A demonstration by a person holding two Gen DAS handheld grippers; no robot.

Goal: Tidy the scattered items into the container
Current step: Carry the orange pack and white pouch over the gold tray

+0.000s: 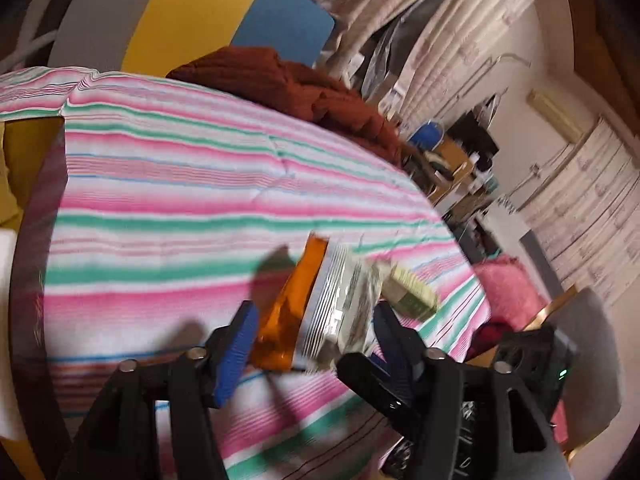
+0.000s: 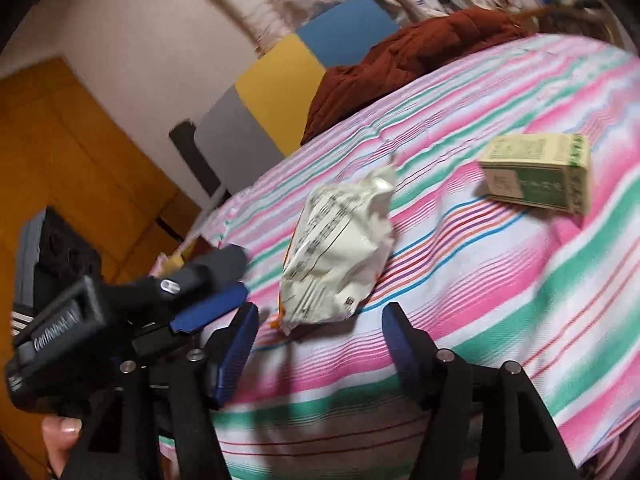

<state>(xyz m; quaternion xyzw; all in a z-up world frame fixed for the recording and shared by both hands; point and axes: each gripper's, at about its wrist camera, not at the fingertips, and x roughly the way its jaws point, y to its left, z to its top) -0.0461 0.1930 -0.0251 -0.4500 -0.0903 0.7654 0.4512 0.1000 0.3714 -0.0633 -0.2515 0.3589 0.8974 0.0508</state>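
fingers spread wide on the left gripper (image 1: 310, 336), straddling the crinkly orange-and-silver foil snack packet (image 1: 320, 312) on the pink-and-green striped bedspread (image 1: 180, 200). right gripper (image 2: 318, 334) gapes empty just near of it. green-and-cream cardboard box (image 2: 538, 172) lies far right. no container in view. best to close on the packet's middle, squeezing gently so the foil doesn't slip.

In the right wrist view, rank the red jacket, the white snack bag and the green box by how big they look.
1. red jacket
2. white snack bag, though it lies nearer the camera, so that order is unsure
3. green box
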